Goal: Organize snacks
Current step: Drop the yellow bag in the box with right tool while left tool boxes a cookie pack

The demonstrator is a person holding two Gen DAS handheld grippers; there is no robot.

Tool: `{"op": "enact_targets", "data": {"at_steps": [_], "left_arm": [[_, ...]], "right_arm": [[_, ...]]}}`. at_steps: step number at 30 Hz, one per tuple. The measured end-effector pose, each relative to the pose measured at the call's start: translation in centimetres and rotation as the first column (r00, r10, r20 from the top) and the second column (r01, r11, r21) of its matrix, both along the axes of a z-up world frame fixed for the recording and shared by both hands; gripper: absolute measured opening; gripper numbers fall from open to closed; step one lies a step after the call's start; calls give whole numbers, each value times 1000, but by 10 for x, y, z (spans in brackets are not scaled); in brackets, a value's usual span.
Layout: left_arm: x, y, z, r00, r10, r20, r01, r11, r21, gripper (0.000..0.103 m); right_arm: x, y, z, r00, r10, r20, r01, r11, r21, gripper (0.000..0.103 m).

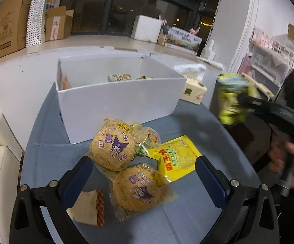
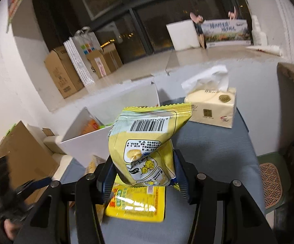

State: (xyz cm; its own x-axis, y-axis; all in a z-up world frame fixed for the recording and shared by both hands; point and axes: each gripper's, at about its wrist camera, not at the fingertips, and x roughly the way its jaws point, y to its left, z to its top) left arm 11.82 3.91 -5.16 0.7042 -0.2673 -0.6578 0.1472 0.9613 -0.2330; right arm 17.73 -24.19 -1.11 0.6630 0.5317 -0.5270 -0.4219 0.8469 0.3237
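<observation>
Clamped between the right tool's (image 2: 145,174) pads, the yellow chip bag (image 2: 145,142) hangs above the desk (image 2: 208,146) near the white box (image 1: 116,99), so carry it level over the rim before letting go, while the left tool (image 1: 144,177) gapes empty around 2 round cake packs (image 1: 124,168).

Glossy plastic snack bag (image 2: 147,142), matt white cardboard box (image 1: 116,101)
</observation>
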Motion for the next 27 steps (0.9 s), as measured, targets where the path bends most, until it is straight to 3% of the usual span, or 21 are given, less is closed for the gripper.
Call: {"op": "enact_targets", "data": {"at_steps": [8, 11, 15, 19, 21, 22, 24, 27], "left_arm": [[41, 2, -29, 995, -16, -97, 17, 1000, 10, 103], [58, 10, -42, 991, -1, -136, -3, 1000, -26, 103], [74, 15, -53, 986, -8, -169, 8, 1000, -1, 103], [82, 28, -60, 983, -25, -180, 13, 997, -70, 100], [81, 33, -60, 984, -29, -174, 15, 996, -83, 76], [80, 34, -59, 984, -34, -174, 18, 996, -92, 74], [76, 31, -55, 987, -61, -151, 47, 995, -94, 54], [69, 24, -47, 989, -65, -136, 59, 997, -47, 44]], "right_arm": [[-48, -19, -9, 1000, 14, -7, -13, 999, 48, 57], [-57, -18, -15, 1000, 28, -7, -28, 999, 46, 57], [-60, -15, -24, 999, 41, -28, -40, 999, 37, 57], [-60, -13, -28, 998, 49, -34, -48, 998, 37, 57], [-61, -11, -29, 998, 53, -34, -52, 998, 30, 57], [-62, -10, -30, 998, 54, -33, -54, 998, 25, 57], [-62, -8, -31, 998, 60, -37, -59, 998, 24, 57], [-62, -6, -33, 997, 65, -39, -64, 998, 25, 57]]}}
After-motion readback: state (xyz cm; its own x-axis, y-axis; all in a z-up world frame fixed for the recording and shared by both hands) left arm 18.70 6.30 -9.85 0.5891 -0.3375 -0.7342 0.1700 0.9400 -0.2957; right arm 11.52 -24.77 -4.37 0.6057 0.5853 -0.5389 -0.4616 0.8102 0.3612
